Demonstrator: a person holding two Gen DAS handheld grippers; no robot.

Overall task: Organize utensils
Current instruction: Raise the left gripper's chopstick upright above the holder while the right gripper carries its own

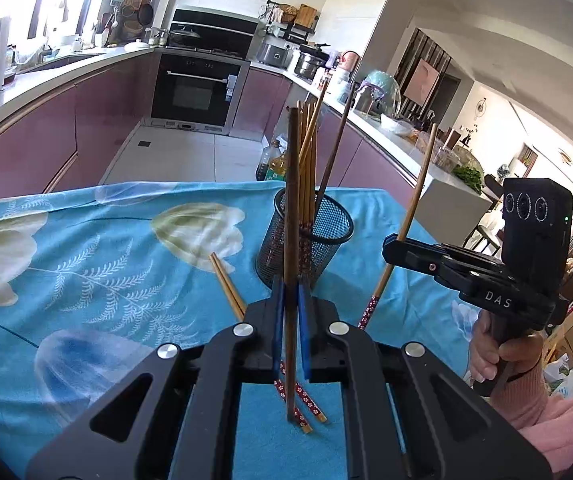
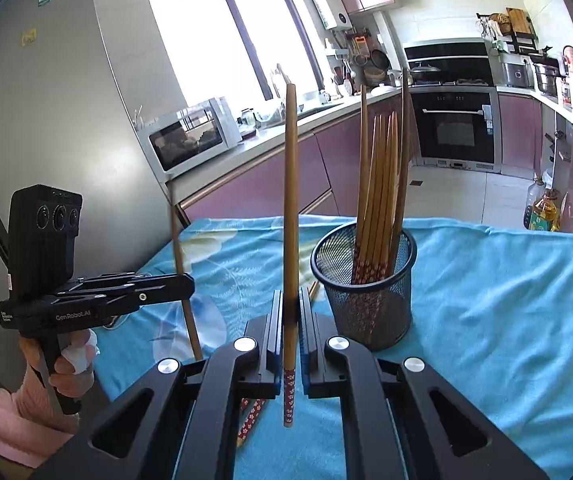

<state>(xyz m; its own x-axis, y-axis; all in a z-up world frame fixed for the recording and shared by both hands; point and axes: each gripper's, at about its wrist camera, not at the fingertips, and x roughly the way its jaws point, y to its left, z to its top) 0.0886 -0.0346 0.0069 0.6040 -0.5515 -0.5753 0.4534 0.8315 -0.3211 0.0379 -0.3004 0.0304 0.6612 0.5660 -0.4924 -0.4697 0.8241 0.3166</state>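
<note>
At frame centre, one upright chopstick (image 1: 292, 216) was clamped in the closed left claw (image 1: 291, 320); another chopstick (image 2: 290, 216) was clamped in the closed right claw (image 2: 291, 332), beside the mesh holder (image 2: 366, 300) on the surface (image 2: 506, 300).

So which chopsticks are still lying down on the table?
The pair lying flat on the blue cloth, left of the mesh cup. The others stand upright: a bunch in the cup, one in each gripper.

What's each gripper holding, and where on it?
Left gripper: dark chopstick, gripped on its lower part. Right gripper: patterned chopstick, gripped just above its red floral end.
</note>
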